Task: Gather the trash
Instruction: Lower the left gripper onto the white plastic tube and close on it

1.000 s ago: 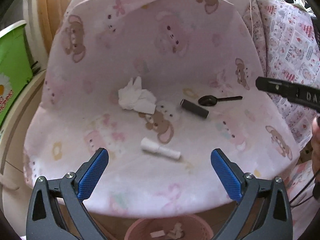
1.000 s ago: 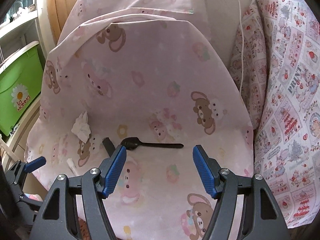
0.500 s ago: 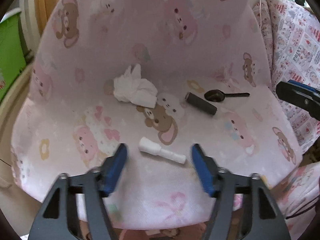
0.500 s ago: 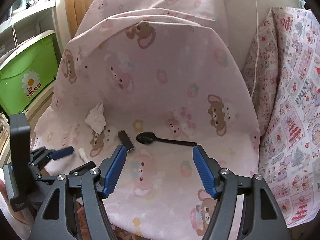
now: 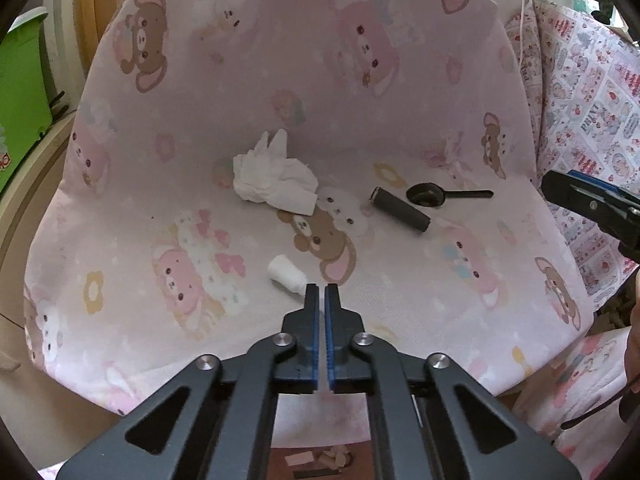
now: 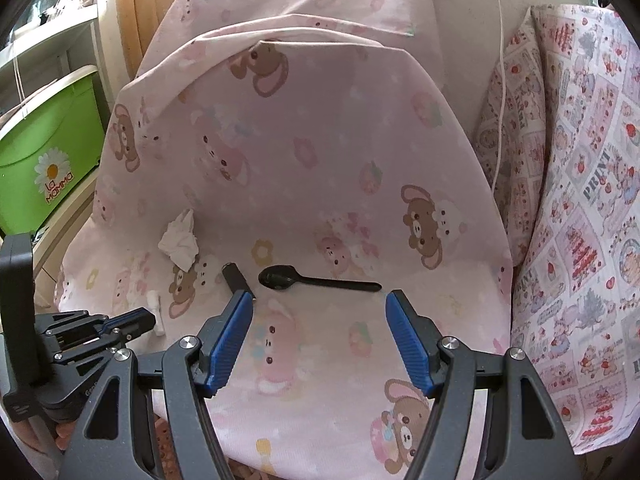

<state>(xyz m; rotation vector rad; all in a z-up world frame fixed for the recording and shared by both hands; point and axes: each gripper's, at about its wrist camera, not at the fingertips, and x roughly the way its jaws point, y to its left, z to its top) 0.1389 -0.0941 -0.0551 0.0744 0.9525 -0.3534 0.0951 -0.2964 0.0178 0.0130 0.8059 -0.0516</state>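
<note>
On the seat cover [image 5: 132,208], near its front edge, the left gripper [image 5: 321,292] is clenched on the thin end of the white tube [image 5: 286,278], though the tips hide the contact. Lift slowly and check the tube rises too; if it slips, reopen and bite its thick body. Further back lie the tissue [image 5: 272,178], the dark roll [image 5: 400,210] and the spoon [image 5: 444,195]. The right gripper [image 6: 319,310] hangs released just before the spoon.

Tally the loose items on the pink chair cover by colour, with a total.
White: 2, tissue and small tube
Black: 2, spoon and cylinder
Total: 4
</note>
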